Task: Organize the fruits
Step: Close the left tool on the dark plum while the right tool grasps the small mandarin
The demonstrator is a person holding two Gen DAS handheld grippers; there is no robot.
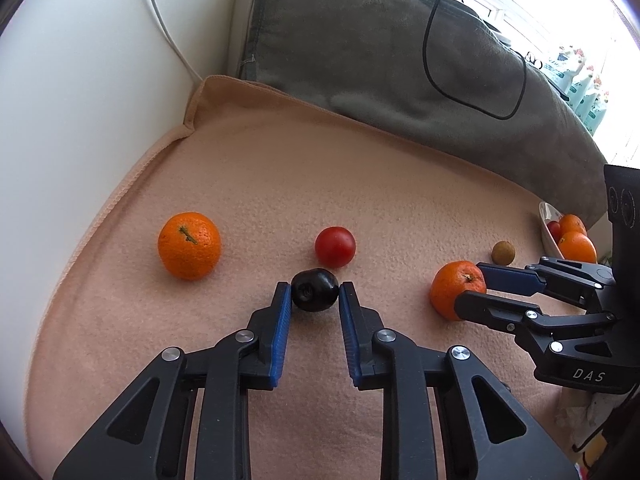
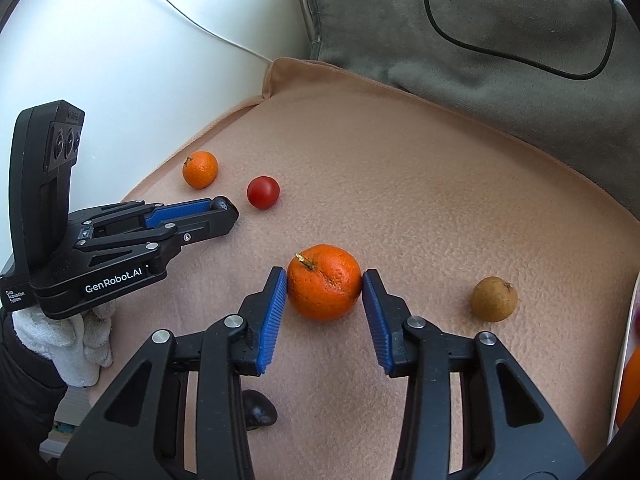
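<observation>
1. Was covered by a peach blanket point(image 1: 280, 168), edge folded up at the far left corner, over a surface of unclear kind.
2. Lay at far left: an orange point(image 1: 189, 245).
3. Sat near the middle: a red tomato point(image 1: 335, 247), with a dark plum point(image 1: 314, 290) just in front, almost touching.
4. Rested to the right: a second orange point(image 2: 324, 282), then a small brown fruit point(image 2: 494, 299).
5. Stood at the right edge: a white bowl point(image 1: 547, 222) holding fruit.
6. Lay nearer the camera, partly hidden: another dark fruit point(image 2: 259, 410).
</observation>
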